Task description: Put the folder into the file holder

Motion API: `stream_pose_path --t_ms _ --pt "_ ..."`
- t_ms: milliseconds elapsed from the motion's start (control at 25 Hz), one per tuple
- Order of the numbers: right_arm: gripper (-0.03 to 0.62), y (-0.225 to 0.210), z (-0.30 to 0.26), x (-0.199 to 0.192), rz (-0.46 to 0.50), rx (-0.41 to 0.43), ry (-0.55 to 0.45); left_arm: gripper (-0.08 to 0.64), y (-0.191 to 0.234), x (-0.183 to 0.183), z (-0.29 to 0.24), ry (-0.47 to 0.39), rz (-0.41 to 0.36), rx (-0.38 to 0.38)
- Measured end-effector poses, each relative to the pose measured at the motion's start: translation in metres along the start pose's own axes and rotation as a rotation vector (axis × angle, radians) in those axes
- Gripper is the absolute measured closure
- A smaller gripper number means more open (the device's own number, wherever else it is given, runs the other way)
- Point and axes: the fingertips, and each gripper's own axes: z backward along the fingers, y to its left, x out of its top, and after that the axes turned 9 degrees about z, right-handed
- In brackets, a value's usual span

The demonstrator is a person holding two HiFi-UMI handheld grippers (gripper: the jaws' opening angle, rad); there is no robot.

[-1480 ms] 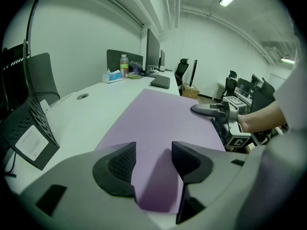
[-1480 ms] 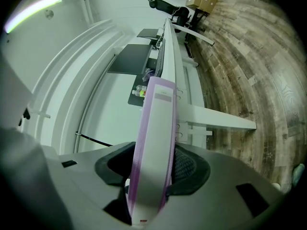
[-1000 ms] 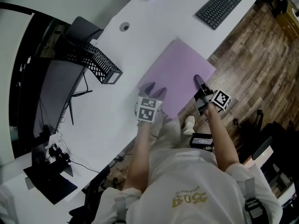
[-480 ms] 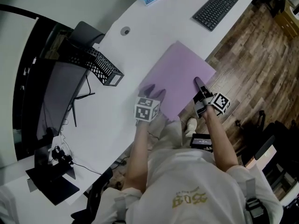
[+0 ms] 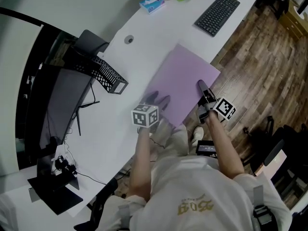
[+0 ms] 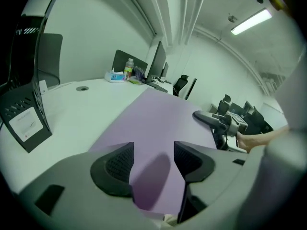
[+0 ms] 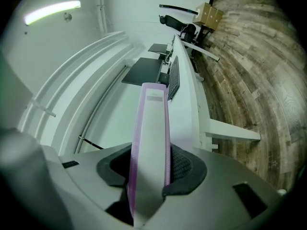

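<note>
The purple folder [image 5: 182, 81] lies flat on the white desk [image 5: 120, 105], its near right corner over the desk's edge. My right gripper [image 5: 202, 87] is shut on that right edge; in the right gripper view the folder's spine [image 7: 152, 123] runs straight out between the pads. My left gripper [image 5: 158, 101] hovers over the folder's near left corner. Its jaws have just been opening and stand open, with nothing between them, only the folder's surface [image 6: 158, 114] below. The black mesh file holder [image 5: 105, 72] stands at the desk's left, apart from both grippers.
A black keyboard [image 5: 216, 13] lies at the far right of the desk, a blue tissue box [image 5: 151, 3] and bottles behind it. A cable hole [image 5: 128, 40] sits beyond the holder. A dark partition [image 5: 53, 95] runs along the left, wooden floor [image 5: 269, 71] on the right.
The right gripper has risen a little with the folder's edge in it. The left gripper has rolled and its marker cube has shifted left, with the jaws wider apart.
</note>
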Motion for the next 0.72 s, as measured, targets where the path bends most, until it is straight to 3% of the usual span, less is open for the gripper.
stream_pose_path --t_ms 200,440,720 --pt "0.416 0.02 -0.003 0.008 0.061 0.015 -0.019 0.279 -0.021 -0.001 0.003 0.0 -0.042 -0.026" --pt "0.417 0.04 -0.006 0.012 0.131 0.018 -0.016 0.281 -0.048 0.005 0.004 -0.027 -0.037 -0.084" --pt "0.419 0.065 -0.011 0.012 0.189 0.045 -0.007 0.271 -0.052 0.006 0.009 -0.067 -0.02 -0.069"
